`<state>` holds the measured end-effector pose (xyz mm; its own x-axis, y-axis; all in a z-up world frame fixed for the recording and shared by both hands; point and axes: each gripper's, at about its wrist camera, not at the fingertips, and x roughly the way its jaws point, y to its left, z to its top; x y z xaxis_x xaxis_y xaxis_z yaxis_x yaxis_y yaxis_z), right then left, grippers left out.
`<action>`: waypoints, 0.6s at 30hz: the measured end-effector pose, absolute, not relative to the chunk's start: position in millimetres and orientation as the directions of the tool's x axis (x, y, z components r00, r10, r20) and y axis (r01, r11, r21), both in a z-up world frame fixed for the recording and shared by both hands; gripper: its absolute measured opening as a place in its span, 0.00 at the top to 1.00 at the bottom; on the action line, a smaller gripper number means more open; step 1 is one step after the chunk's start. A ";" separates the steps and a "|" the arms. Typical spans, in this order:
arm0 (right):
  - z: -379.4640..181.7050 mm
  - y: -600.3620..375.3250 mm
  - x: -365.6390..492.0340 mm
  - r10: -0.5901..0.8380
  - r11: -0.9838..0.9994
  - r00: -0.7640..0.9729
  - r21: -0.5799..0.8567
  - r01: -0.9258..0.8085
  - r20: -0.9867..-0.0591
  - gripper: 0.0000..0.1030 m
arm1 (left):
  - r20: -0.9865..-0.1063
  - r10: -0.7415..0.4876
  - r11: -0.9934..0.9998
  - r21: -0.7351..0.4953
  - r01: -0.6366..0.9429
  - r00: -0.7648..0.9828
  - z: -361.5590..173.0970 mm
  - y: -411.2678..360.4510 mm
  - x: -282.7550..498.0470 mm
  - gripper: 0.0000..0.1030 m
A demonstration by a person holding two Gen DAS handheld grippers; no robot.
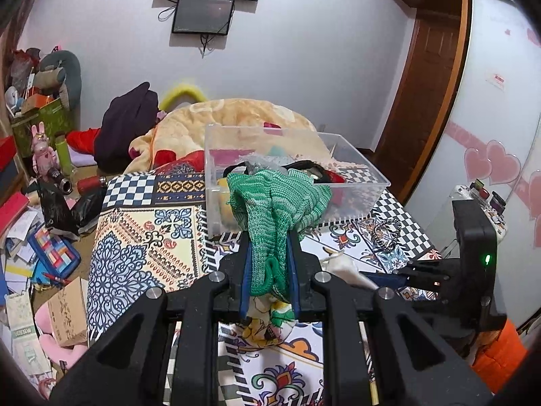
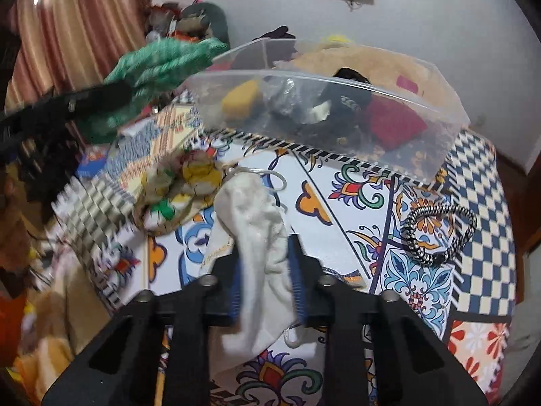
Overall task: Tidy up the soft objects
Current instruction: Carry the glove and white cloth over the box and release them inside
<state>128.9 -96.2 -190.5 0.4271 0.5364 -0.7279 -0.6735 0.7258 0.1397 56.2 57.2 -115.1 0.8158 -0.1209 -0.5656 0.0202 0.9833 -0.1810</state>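
My left gripper (image 1: 268,253) is shut on a green knitted cloth (image 1: 277,199), held up in front of a clear plastic bin (image 1: 358,159); the cloth's top hangs over the bin's near wall. The cloth also shows in the right wrist view (image 2: 159,67), left of the bin (image 2: 449,135). My right gripper (image 2: 263,250) is shut on a white cloth pouch (image 2: 253,216) that lies on the patterned tablecloth (image 2: 422,287). The bin holds a yellow item (image 2: 240,98), a red item (image 2: 395,121) and dark things.
A floral fabric bundle (image 2: 179,193) lies left of the pouch. A black-and-white braided band (image 2: 439,233) lies to the right on the tablecloth. Clutter, boxes and a blanket pile (image 1: 209,121) lie beyond and left of the table.
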 end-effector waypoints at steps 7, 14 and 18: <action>-155.7 -116.0 128.0 0.569 0.755 0.516 0.157 -0.637 -0.641 0.87 | -0.553 -0.111 0.982 -0.188 0.006 0.826 -105.4 57.5 70.9 0.82; -111.5 -129.5 135.8 0.564 0.791 0.631 0.130 -0.598 -0.532 0.87 | -0.516 -0.077 0.988 -0.157 -0.006 0.853 -90.1 53.0 90.4 0.82; -92.9 -129.8 146.8 0.528 0.825 0.701 0.096 -0.556 -0.480 0.87 | -0.502 -0.054 0.988 -0.150 -0.025 0.863 -81.8 55.7 104.0 0.82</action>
